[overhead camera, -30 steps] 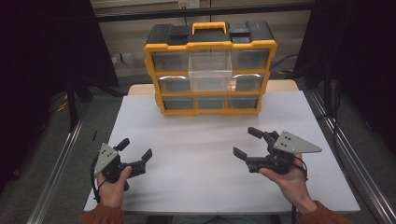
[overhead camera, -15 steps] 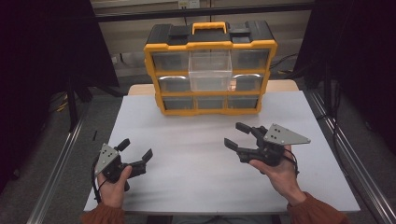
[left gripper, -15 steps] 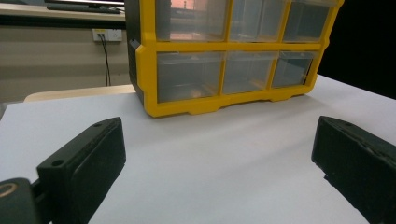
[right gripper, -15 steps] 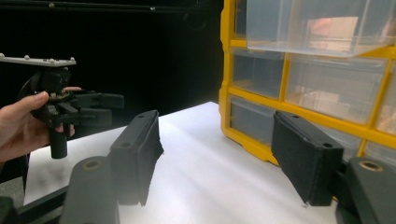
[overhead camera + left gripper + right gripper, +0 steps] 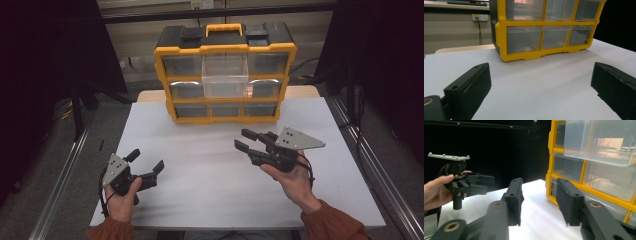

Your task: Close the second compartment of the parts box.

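At far edge of surface: yellow drawer box, clear middle drawer pulled out, looks empty. My right claw spread, empty, near box. Left claw spread, empty, well apart. Risk: clipping protruding drawer, light box could slide.
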Demonstrator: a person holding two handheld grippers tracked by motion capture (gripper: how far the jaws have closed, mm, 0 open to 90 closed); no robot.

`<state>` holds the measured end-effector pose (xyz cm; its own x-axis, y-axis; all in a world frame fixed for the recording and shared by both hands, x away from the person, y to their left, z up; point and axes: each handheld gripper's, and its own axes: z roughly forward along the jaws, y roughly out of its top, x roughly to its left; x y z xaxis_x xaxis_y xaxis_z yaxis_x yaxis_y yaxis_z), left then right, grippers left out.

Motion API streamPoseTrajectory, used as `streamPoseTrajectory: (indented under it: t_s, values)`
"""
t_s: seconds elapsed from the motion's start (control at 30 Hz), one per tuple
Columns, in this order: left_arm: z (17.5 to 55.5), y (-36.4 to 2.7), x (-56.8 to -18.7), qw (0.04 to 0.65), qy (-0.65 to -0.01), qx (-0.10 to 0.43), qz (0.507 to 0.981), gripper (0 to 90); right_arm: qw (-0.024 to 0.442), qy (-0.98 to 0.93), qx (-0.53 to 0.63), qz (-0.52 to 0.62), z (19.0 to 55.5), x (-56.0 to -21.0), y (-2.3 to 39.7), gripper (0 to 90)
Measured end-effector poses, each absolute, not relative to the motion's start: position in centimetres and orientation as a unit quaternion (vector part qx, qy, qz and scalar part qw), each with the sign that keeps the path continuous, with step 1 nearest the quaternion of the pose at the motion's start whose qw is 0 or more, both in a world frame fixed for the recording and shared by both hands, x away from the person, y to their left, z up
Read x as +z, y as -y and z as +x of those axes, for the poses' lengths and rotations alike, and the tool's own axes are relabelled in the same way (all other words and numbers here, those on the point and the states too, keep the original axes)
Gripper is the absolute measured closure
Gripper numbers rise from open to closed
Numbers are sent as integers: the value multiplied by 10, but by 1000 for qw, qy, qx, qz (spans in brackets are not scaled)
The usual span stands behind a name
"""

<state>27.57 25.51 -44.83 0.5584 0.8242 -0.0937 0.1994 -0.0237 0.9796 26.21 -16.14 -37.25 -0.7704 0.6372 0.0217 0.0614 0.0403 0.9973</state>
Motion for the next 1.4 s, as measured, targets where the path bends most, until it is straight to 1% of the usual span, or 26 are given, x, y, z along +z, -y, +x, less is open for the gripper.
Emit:
streamPoseTrajectory:
  t_s: [0.17,0.27,0.3,0.47,0.67,0.83,0.9,1.1,1.13,1.27,1.33,1.37,1.4]
  values:
    - [275,-255,-448,585,-389,272,657,30,235,-680,647,252,266,-369,156,679]
    - [275,-256,-447,583,-388,274,659,30,241,-673,655,244,268,-366,154,756]
    - [274,-257,-447,576,-383,277,667,30,239,-673,658,239,269,-365,152,784]
    - [275,-256,-447,582,-379,268,667,33,243,-675,659,225,271,-362,146,900]
    - [274,-256,-447,583,-382,272,664,33,235,-669,667,229,283,-357,139,900]
    - [274,-255,-447,590,-383,269,658,33,239,-661,670,237,297,-354,136,900]
    - [274,-257,-447,582,-381,273,665,33,231,-654,679,240,301,-352,134,900]
    - [274,-257,-447,581,-378,273,667,33,238,-651,680,239,308,-345,127,900]
    - [274,-256,-447,589,-381,270,659,33,239,-651,679,240,311,-345,126,900]
    - [274,-256,-447,591,-383,268,657,33,244,-653,672,248,319,-347,126,900]
    - [274,-257,-447,582,-383,273,663,33,249,-654,669,251,323,-349,127,900]
    - [274,-256,-447,587,-384,271,659,33,252,-656,665,253,325,-350,129,900]
    - [275,-253,-448,598,-394,268,645,33,253,-655,665,255,327,-351,130,900]
